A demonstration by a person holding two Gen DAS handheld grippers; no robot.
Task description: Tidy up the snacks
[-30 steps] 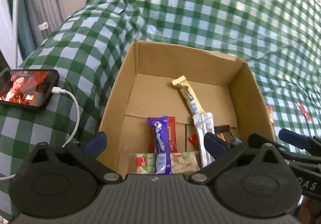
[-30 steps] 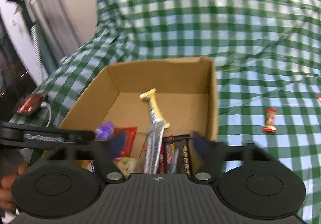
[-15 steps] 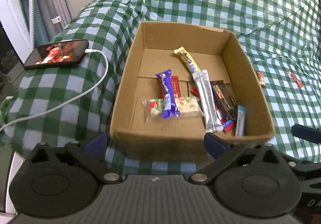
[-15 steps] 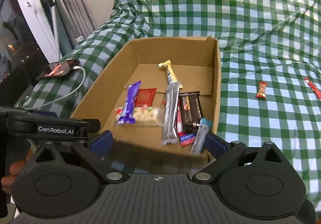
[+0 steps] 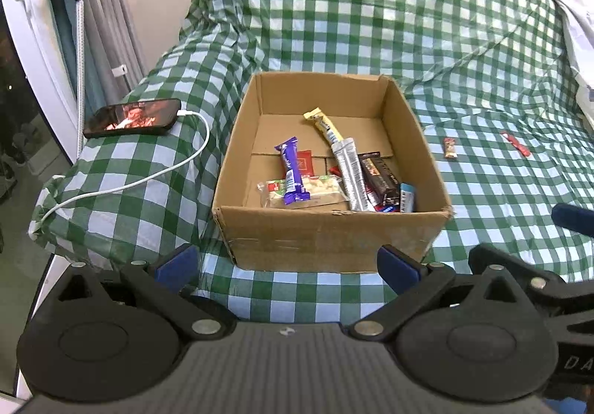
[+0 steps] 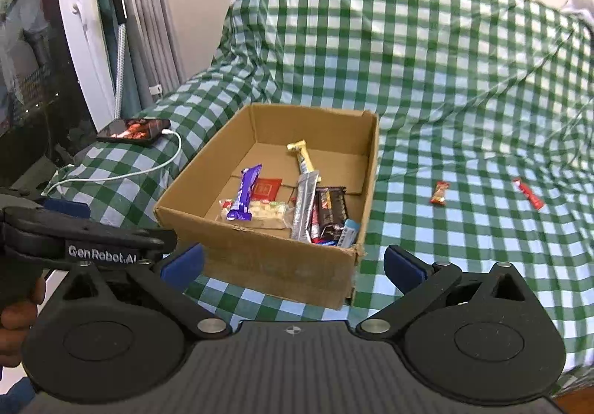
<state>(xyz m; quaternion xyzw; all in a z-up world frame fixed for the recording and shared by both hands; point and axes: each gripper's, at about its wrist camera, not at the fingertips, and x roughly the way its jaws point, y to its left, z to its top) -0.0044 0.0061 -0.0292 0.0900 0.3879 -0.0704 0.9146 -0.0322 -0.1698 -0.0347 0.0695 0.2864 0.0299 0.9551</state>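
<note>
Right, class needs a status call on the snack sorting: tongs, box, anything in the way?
Left tongs open, empty. Right tongs opening, nothing between them. Cardboard box holds most snacks; two red wrappers loose on the checked cloth. Path clear.

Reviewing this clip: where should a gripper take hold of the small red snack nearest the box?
Probably across the narrow middle of the small red snack, coming from above with the right gripper, whose jaws are opening with nothing between them. It lies flat and alone on the checked cloth.

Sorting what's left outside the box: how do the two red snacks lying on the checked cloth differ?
The nearer snack is short and stubby, red with a tan middle; the farther snack is long, thin and all red. The nearer one lies closer to the box. Both lie flat on the cloth, outside it.
</note>
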